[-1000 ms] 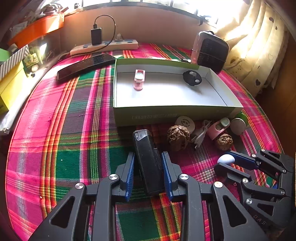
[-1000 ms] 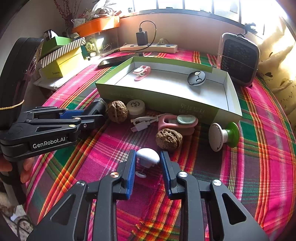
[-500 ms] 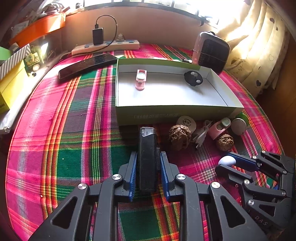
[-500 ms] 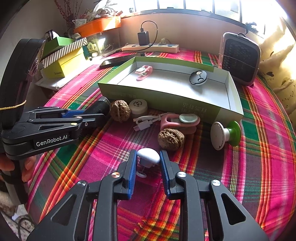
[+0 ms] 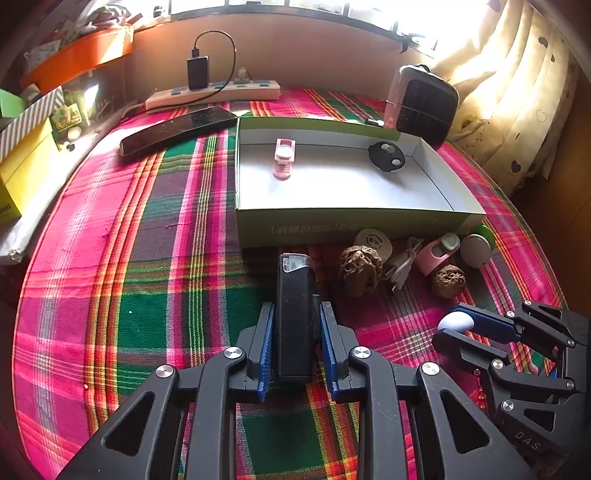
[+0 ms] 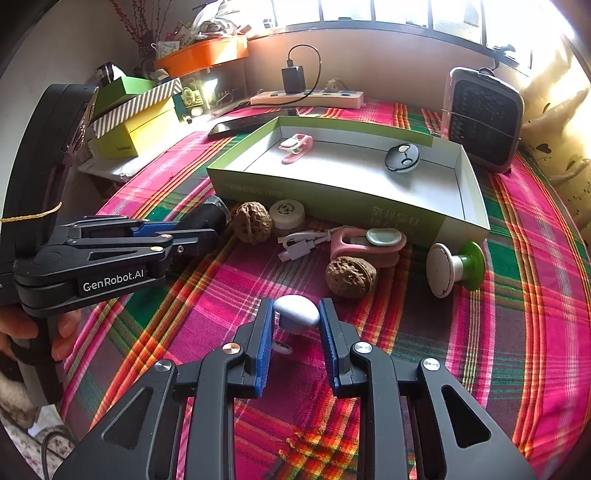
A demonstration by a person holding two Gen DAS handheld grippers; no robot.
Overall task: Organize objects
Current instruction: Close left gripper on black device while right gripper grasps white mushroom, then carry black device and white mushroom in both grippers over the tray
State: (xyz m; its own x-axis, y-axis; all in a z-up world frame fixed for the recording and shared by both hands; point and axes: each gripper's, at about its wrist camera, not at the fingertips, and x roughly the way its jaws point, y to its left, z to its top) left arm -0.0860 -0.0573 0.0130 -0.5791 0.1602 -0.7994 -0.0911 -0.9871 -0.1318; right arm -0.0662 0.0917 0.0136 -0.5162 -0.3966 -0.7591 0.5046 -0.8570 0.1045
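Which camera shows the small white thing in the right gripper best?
The right wrist view: the white piece sits close and centred between the jaws. The left wrist view shows only its rounded end, small, at the far right.

My table has a bright checked cloth in pink, green and red. Sun shines in through the window at the back. A cream curtain with little hearts hangs at the side. The wall under the window is brown.
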